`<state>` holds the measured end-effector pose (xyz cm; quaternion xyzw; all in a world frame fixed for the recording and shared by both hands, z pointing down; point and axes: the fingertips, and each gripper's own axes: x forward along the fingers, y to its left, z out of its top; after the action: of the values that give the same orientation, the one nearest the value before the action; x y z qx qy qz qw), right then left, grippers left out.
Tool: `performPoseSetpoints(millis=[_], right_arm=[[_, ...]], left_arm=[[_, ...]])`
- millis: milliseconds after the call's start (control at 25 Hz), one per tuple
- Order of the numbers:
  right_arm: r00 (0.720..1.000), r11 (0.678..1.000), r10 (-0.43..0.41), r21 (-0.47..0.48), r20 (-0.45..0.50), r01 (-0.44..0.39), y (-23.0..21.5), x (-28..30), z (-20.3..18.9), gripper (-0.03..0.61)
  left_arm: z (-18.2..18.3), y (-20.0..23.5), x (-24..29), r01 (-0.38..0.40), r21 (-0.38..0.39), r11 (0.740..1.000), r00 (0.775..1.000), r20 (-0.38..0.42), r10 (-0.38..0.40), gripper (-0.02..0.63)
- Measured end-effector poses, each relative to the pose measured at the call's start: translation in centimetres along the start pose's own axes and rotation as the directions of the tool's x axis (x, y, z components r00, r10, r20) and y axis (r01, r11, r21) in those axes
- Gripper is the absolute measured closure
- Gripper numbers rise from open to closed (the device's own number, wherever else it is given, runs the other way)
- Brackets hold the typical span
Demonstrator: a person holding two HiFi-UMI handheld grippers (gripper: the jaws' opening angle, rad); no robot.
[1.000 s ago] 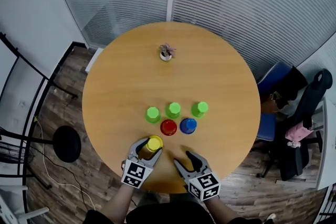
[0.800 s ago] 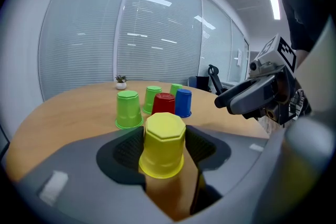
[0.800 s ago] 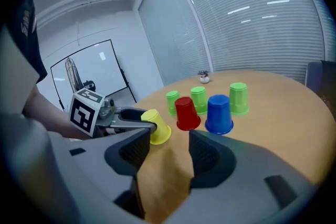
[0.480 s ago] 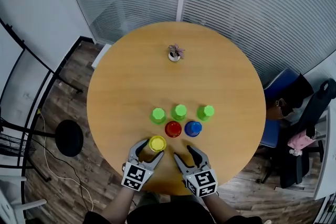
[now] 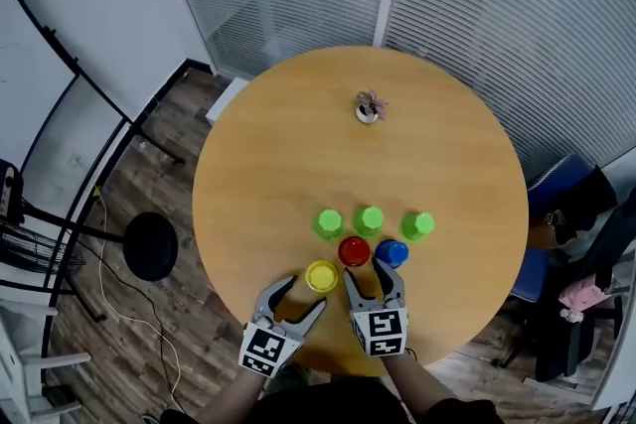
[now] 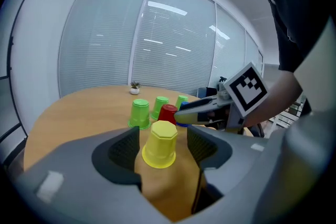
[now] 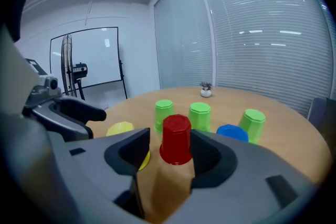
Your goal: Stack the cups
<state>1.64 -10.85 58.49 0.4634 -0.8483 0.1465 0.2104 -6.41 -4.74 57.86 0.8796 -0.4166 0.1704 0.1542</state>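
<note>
Plastic facets shape yellow cup (image 6: 159,144), loose between left gripper's (image 5: 303,293) just-widened jaws, and red cup (image 7: 176,140) inside right gripper's (image 5: 373,275) open jaws; blue cup (image 7: 232,132) half-hidden.

Round wooden table (image 5: 298,174) dead centre, on a wood-plank floor (image 5: 149,333). Behind it, glass partition walls with closed blinds (image 5: 497,5), ceiling lights glinting in them. Black round stool (image 5: 151,246) off left, blue chair (image 5: 571,182) at right. Whiteboard (image 7: 86,57) by the white wall.
</note>
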Motion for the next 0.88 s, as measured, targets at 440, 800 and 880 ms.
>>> performPoseSetpoints(millis=[440,800,880], right_arm=[[1.0,0.999,0.002,-0.049,-0.022,-0.003,-0.8,3.0,0.0,0.35],[1.0,0.997,-0.015,-0.08,0.013,0.016,-0.8,2.7,0.7,0.362],[1.0,0.997,-0.023,-0.075,0.02,0.024,-0.7,1.9,0.9,0.362]], left_arm=[[-0.3,-0.7,-0.7,-0.011,-0.028,1.0,1.0,-0.013,0.011,0.344],[-0.6,-0.7,-0.8,0.0,-0.027,1.0,1.0,-0.017,0.0,0.344],[-0.6,-0.8,-0.9,0.005,-0.028,1.0,1.0,-0.013,-0.006,0.344]])
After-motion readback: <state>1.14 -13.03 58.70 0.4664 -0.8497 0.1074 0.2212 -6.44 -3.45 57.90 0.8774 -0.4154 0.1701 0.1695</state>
